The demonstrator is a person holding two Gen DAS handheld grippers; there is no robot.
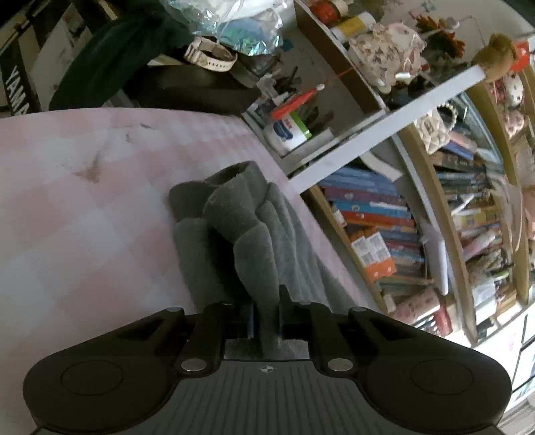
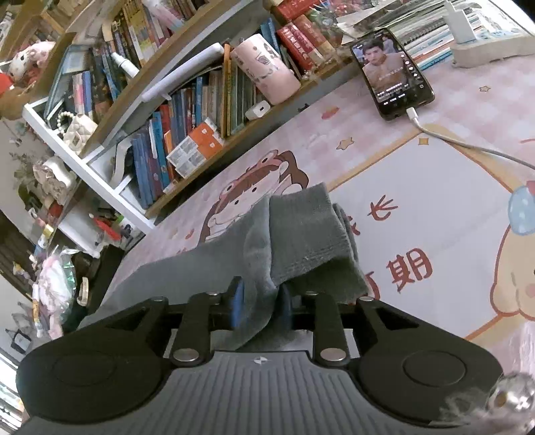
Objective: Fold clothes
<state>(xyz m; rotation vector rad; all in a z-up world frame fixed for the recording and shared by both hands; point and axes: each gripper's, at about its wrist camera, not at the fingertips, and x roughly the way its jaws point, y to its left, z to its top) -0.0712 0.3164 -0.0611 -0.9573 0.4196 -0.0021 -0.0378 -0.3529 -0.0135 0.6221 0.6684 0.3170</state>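
A grey fleecy garment [image 1: 240,227] lies bunched on the pink checked table mat [image 1: 83,207]. My left gripper [image 1: 267,311] is shut on a fold of it, and the cloth rises in folds ahead of the jaws. In the right wrist view the same grey garment [image 2: 301,234] hangs over the cartoon-printed mat [image 2: 434,217]. My right gripper [image 2: 260,301] is shut on another part of it, with a hemmed edge draped past the jaws to the right.
A bookshelf full of books [image 2: 187,110] runs along the table's far edge. A phone [image 2: 391,73] with a white charging cable [image 2: 468,144] lies on the mat at the right. A pink cup [image 2: 264,70], a glue tub [image 1: 287,130] and clutter [image 1: 234,30] stand beyond the mat.
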